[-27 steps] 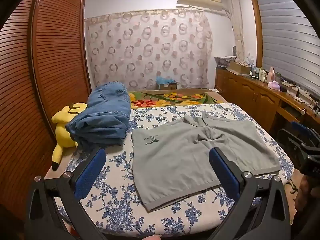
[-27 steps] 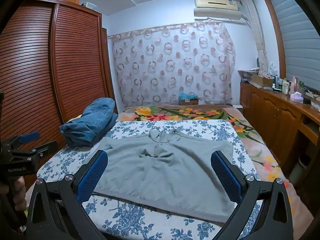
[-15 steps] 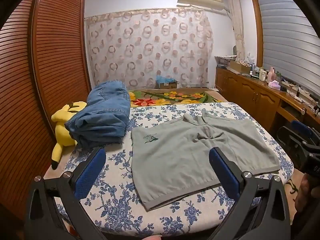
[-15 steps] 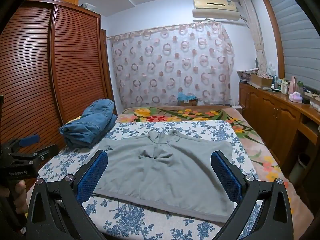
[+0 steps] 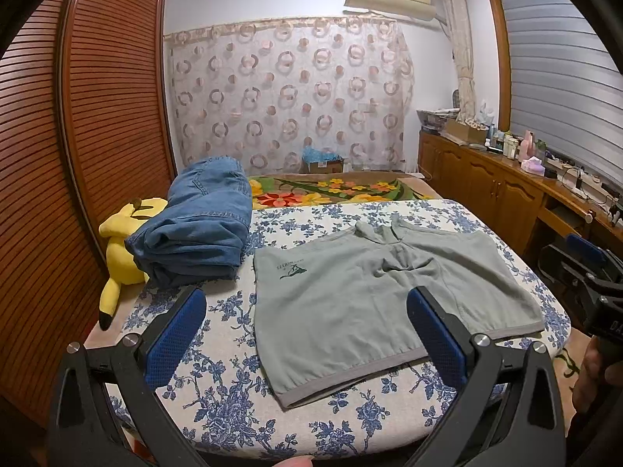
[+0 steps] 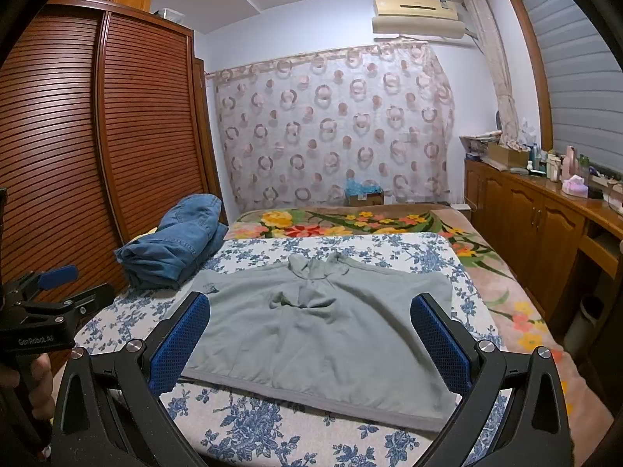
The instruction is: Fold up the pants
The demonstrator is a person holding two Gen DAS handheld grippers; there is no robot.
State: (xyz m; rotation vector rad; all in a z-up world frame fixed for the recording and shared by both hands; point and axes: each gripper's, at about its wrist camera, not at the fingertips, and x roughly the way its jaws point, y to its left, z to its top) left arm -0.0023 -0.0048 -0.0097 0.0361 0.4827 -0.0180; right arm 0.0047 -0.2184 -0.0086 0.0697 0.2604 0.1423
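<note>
Both grippers, left (image 5: 305,329) and right (image 6: 311,332), hang with jaws apart, holding nothing. Grey shorts (image 5: 381,299) lie flat on the bed (image 5: 218,401), beside the jeans (image 5: 194,229). Nothing has shifted since earlier; folding is not begun.

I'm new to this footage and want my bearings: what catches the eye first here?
The grey pants lie spread flat in the middle of the floral bed sheet, waistband toward the cameras. To their left sits a pile of folded jeans, with a yellow plush toy beside it at the wardrobe. Both the left gripper and the right gripper are open, holding nothing.
</note>
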